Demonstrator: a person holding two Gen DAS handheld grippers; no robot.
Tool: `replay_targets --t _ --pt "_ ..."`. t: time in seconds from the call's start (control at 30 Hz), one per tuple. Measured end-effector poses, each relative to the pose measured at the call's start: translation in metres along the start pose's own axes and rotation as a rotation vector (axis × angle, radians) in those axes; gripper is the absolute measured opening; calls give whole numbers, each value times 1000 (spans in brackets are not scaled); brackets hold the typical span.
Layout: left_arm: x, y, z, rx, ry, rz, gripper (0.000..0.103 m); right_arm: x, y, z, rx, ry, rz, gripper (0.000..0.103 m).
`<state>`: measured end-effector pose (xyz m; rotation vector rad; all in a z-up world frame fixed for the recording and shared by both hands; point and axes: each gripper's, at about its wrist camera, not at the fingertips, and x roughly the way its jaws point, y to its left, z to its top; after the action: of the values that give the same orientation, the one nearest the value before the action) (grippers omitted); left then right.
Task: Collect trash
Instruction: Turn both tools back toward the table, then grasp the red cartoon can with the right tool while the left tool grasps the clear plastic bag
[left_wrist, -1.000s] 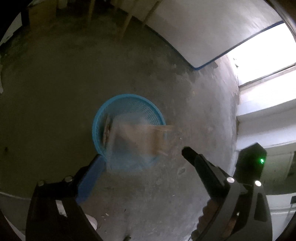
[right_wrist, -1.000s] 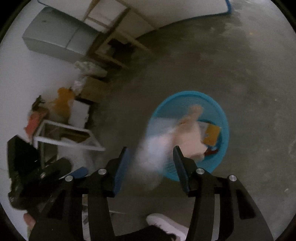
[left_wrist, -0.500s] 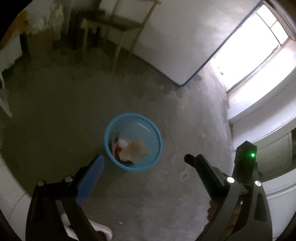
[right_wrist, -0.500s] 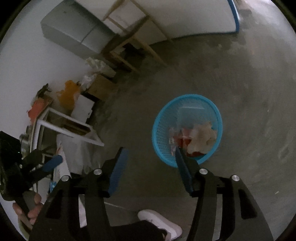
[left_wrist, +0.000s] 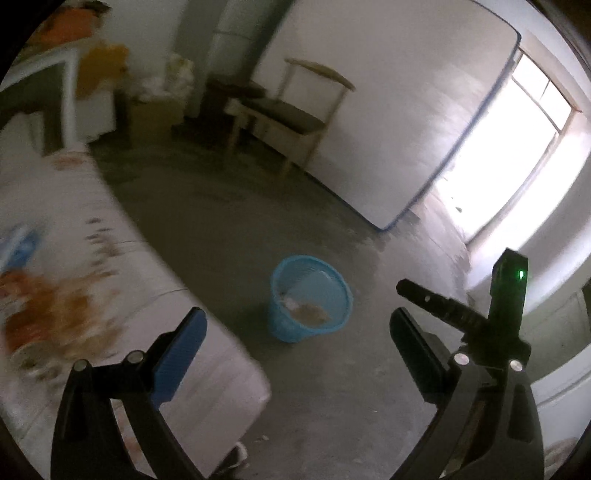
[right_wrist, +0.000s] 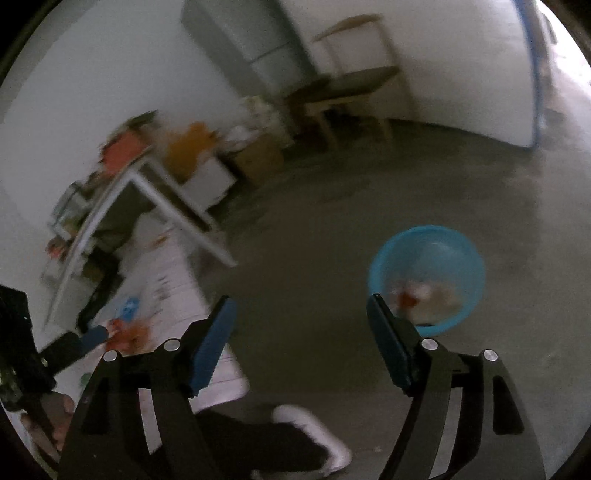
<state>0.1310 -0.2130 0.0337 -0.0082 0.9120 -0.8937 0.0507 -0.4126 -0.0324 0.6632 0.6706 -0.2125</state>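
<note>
I am holding the left gripper (left_wrist: 295, 328) with its fingers (left_wrist: 181, 350) spread wide and nothing between them; the right gripper (right_wrist: 301, 339) is gaping just as far, and it too is carrying nothing. A second ago blurred scraps were dropping between both sets of fingers into the blue basket (left_wrist: 310, 297); now both grippers are pulling up and back, so the basket is sitting smaller and well apart on the concrete floor (left_wrist: 332, 387). I judge that load delivered and the hands free for the next pickup.

The trash (left_wrist: 308, 312) is lying in the bottom of the basket as a pale, crumpled heap with a red bit showing from the right wrist view (right_wrist: 408, 297). The basket is round, flaring and perforated like plastic mesh, standing upright. To my left a white tabletop (left_wrist: 74, 229) is coming into view, smooth but stained, carrying blurred orange litter (left_wrist: 48, 314) and something blue (left_wrist: 22, 243), too smeared to name. That is likely the next source of rubbish.
</note>
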Motion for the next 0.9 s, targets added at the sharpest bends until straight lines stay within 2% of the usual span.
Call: replay_targets --t 0.2,0.4,0.63,0.9 --pt "-90 56 -34 -51 -126 142 97 40 79 -7 -63 130 192 71" --pt "-147 105 -76 -128 -191 238 97 78 164 -31 -153 281 352 71" --pt "-170 130 -112 -63 -231 380 97 114 232 -59 -241 417 394 72" --pt "-160 131 -122 38 -247 502 97 129 259 -66 -256 463 408 73"
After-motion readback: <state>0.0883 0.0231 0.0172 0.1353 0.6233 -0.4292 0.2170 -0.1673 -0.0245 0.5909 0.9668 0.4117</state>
